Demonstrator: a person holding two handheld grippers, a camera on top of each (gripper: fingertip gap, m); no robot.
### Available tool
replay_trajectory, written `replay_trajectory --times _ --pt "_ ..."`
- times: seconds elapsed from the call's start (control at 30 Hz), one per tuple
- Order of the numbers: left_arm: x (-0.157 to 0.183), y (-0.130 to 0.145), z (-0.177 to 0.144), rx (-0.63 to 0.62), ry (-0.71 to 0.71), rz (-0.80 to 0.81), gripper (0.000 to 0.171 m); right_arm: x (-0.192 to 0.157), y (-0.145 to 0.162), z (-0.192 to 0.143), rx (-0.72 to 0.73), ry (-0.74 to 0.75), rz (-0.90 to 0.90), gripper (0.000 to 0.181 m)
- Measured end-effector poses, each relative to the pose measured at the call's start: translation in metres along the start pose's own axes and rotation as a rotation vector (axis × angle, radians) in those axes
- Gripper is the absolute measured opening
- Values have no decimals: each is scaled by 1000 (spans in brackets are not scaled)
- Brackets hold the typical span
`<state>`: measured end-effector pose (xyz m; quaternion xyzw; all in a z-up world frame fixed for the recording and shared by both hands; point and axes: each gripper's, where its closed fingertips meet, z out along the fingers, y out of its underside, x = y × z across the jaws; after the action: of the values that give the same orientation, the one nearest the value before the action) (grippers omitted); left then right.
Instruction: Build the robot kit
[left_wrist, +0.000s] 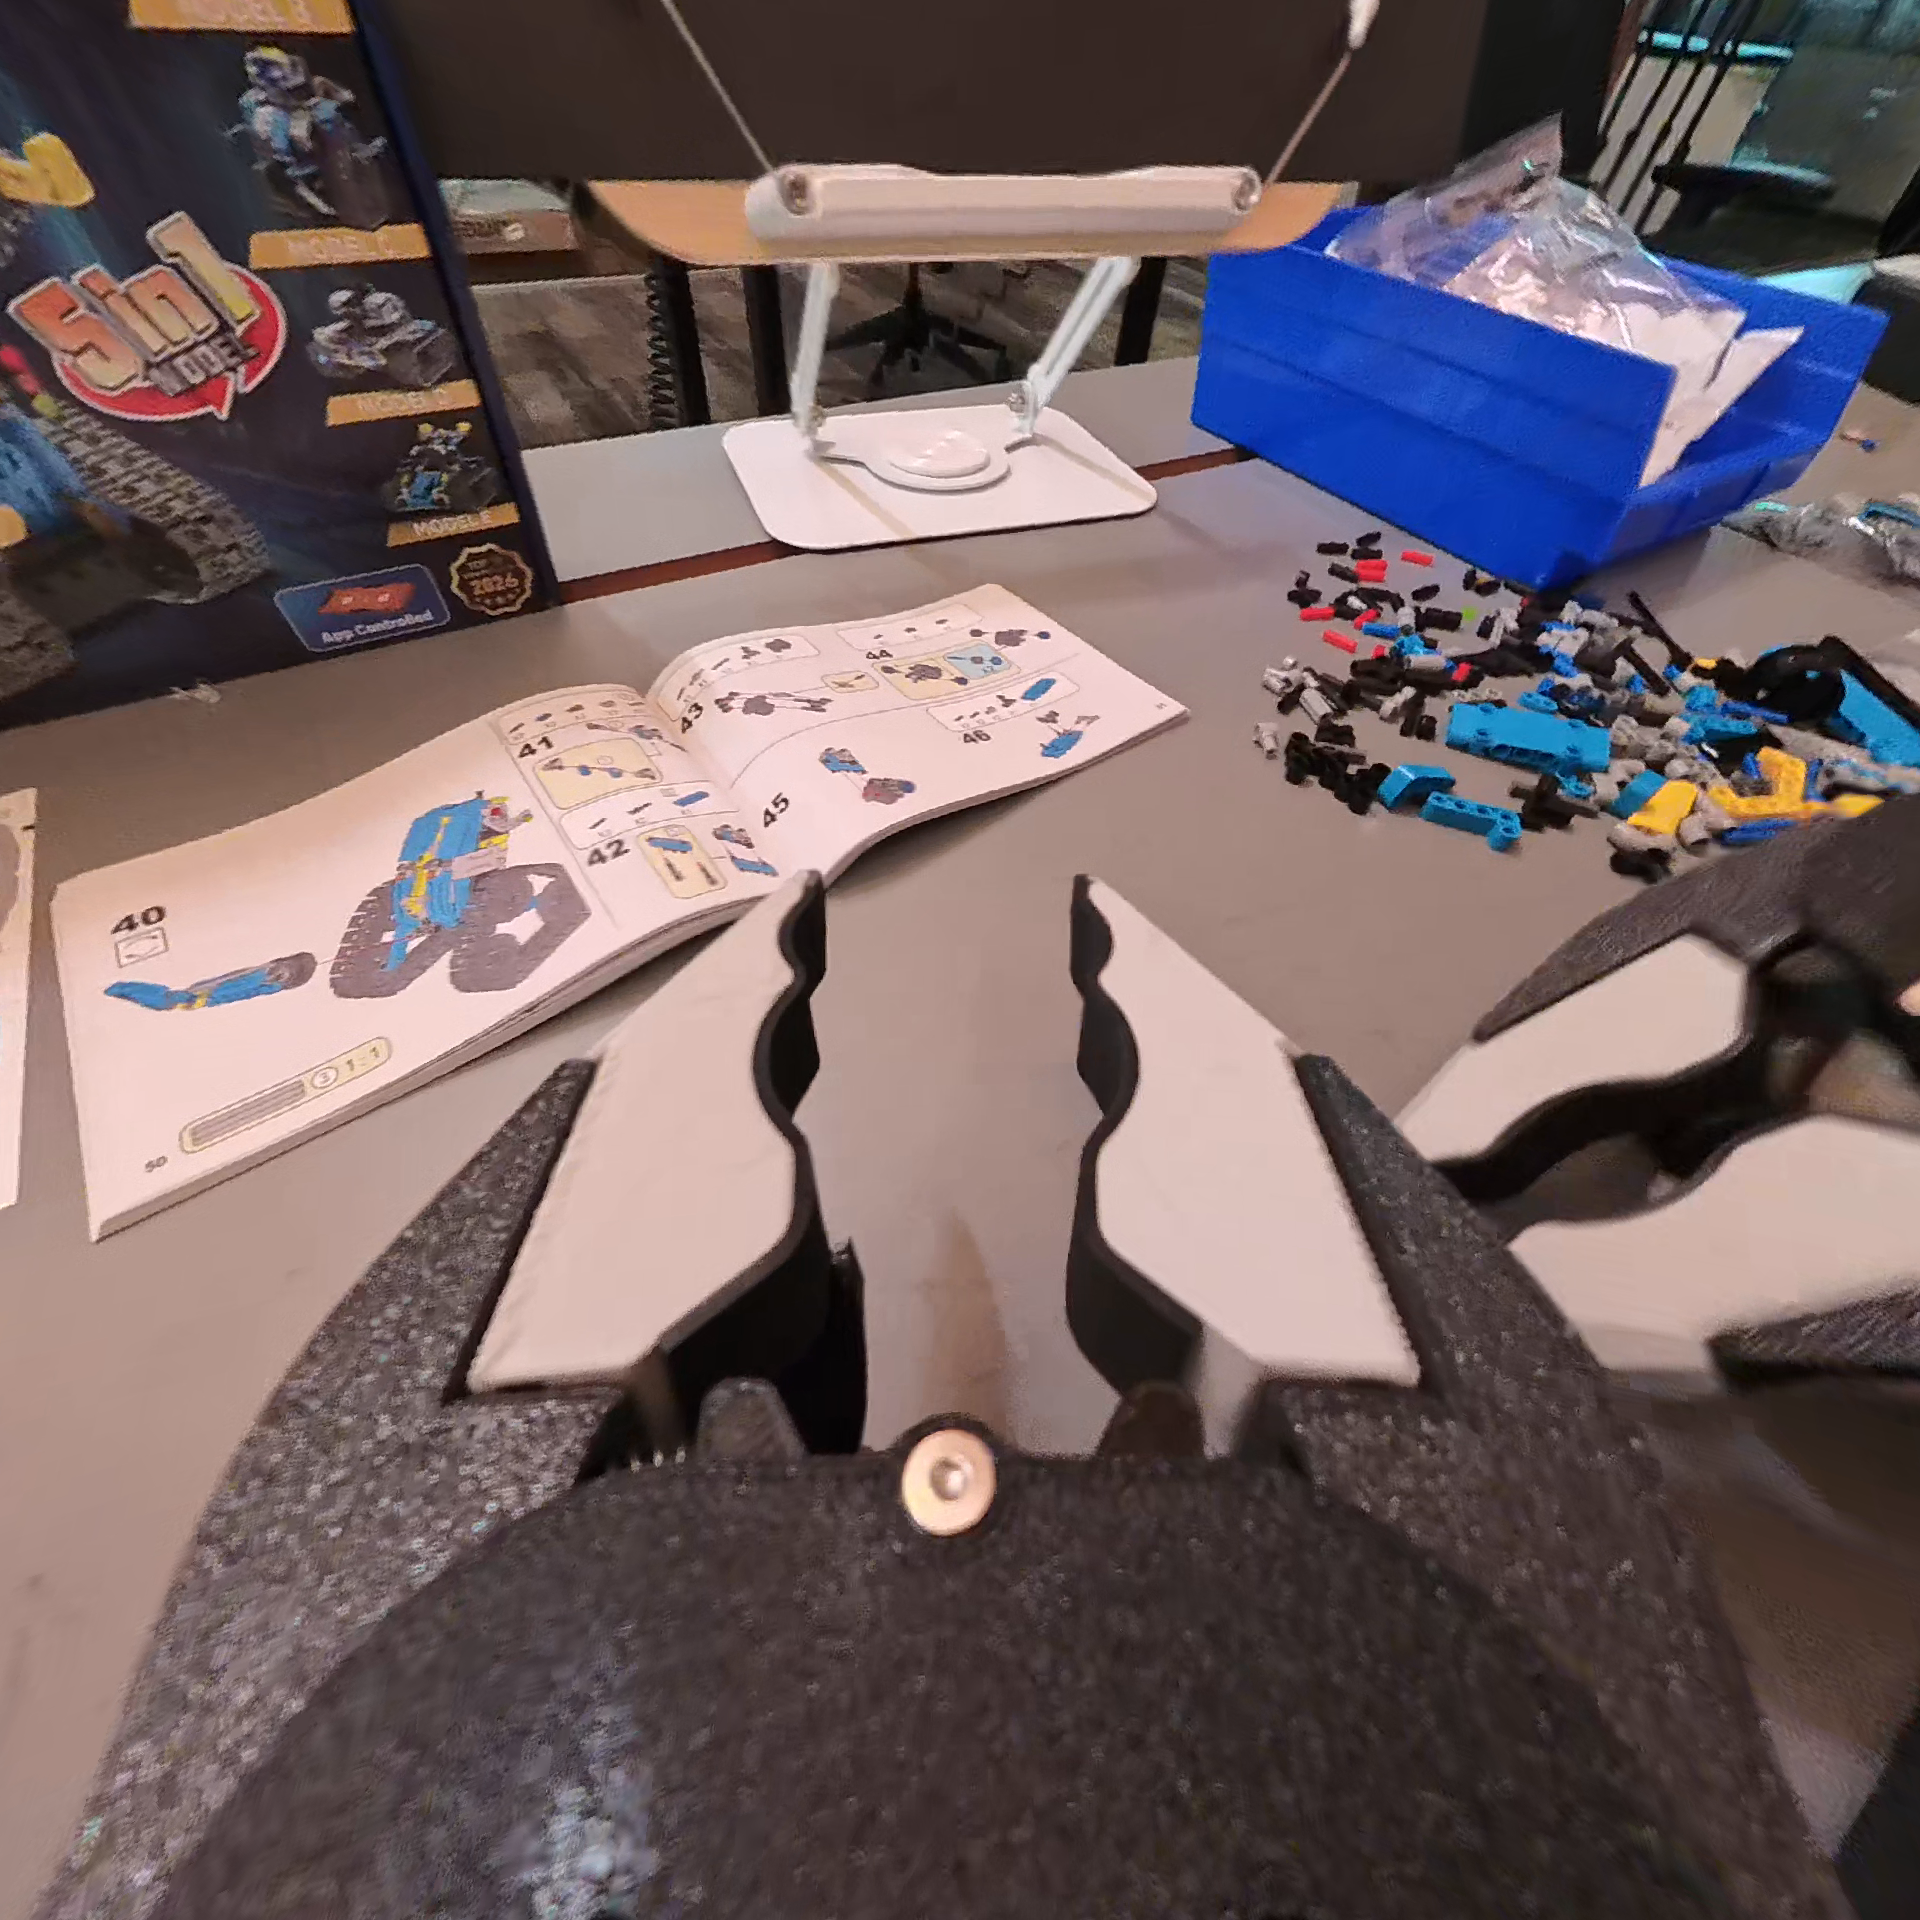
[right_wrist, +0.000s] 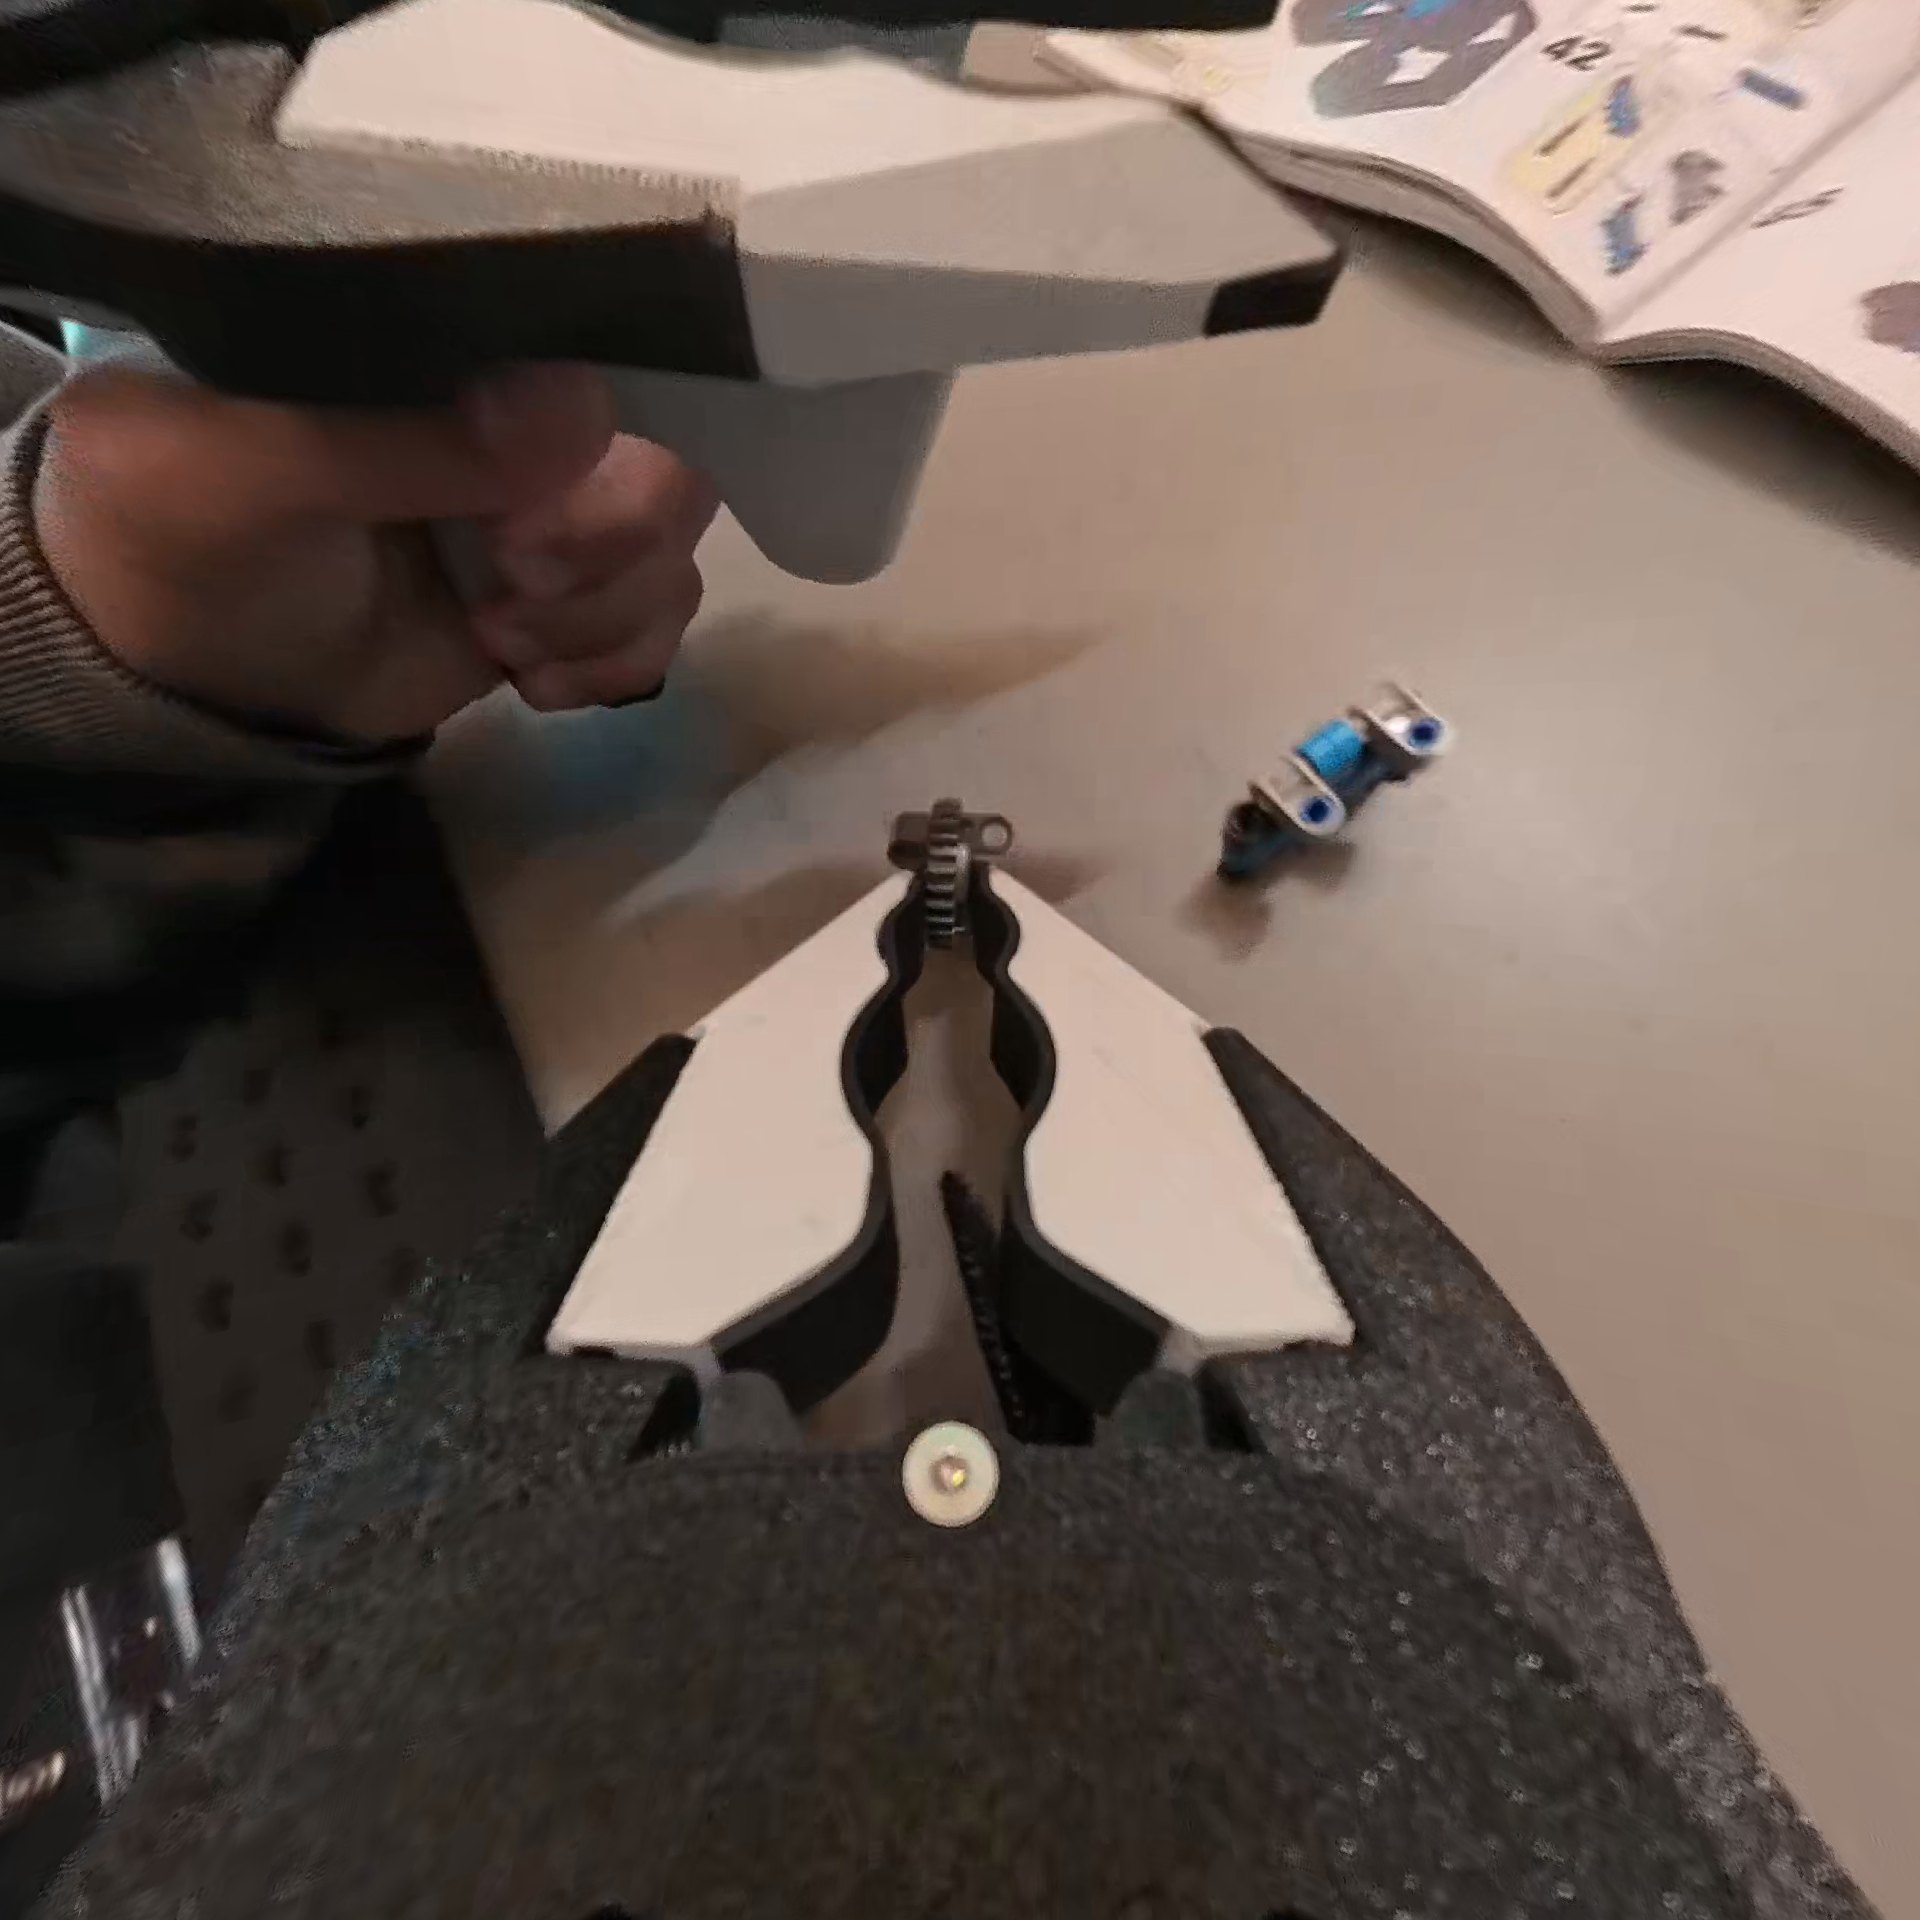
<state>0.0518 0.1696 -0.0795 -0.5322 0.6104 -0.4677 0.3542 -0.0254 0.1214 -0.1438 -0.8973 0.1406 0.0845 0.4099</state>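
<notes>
My left gripper (left_wrist: 948, 904) is open and empty above the grey table (left_wrist: 1299, 914), its tips just in front of an open instruction booklet (left_wrist: 582, 862). My right gripper (right_wrist: 948, 883) is shut on a small dark gear assembly (right_wrist: 948, 852), held at its fingertips over the table. A small blue and grey brick assembly (right_wrist: 1335, 774) lies on the table to the right of it. The right gripper also shows at the right edge of the left wrist view (left_wrist: 1621, 1122). The left gripper, held by a hand (right_wrist: 364, 561), crosses the top of the right wrist view.
A pile of loose black, blue, yellow and red bricks (left_wrist: 1579, 717) lies at the right. Behind it a blue bin (left_wrist: 1455, 416) holds plastic bags. A white stand (left_wrist: 935, 468) sits at the table's far edge. A toy box (left_wrist: 239, 343) stands at the left. Spacing between my two grippers at the tips: around 11 cm.
</notes>
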Motion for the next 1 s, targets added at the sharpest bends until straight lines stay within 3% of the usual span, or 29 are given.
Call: replay_trajectory --times 0.07,0.17,0.3,0.37,0.4,0.47,0.53,0.6,0.7,0.8,0.9,1.0 --pt "-6 -1 0 5 -11 -24 47 2 0 11 -10 7 12 10" --pt "-10 3 1 -11 -18 -42 47 12 -3 4 23 42 39 27" --pt "-10 7 3 -34 -7 -59 47 59 -18 -22 149 252 125 44" --pt "-8 7 4 -36 17 -72 48 61 -15 -8 113 241 152 51" --pt "-6 8 4 -44 36 -67 48 58 -13 1 87 223 143 49" --pt "-3 16 4 -93 87 -11 48 64 -12 7 52 271 105 19" --pt "1 26 2 -149 146 86 48 69 -24 0 80 284 61 18" --pt "11 29 -3 -159 209 169 51 70 -41 -12 131 242 38 18" --pt "24 31 -3 -166 228 243 70 45 -57 -14 128 38 -15 18" --pt "35 35 -3 -163 214 325 77 25 -62 -9 106 -68 -78 18" --pt "31 33 -5 -135 177 370 56 15 -63 -2 86 -135 -99 19" --pt "9 32 -4 -141 87 411 44 19 -77 -4 174 -167 -48 24"
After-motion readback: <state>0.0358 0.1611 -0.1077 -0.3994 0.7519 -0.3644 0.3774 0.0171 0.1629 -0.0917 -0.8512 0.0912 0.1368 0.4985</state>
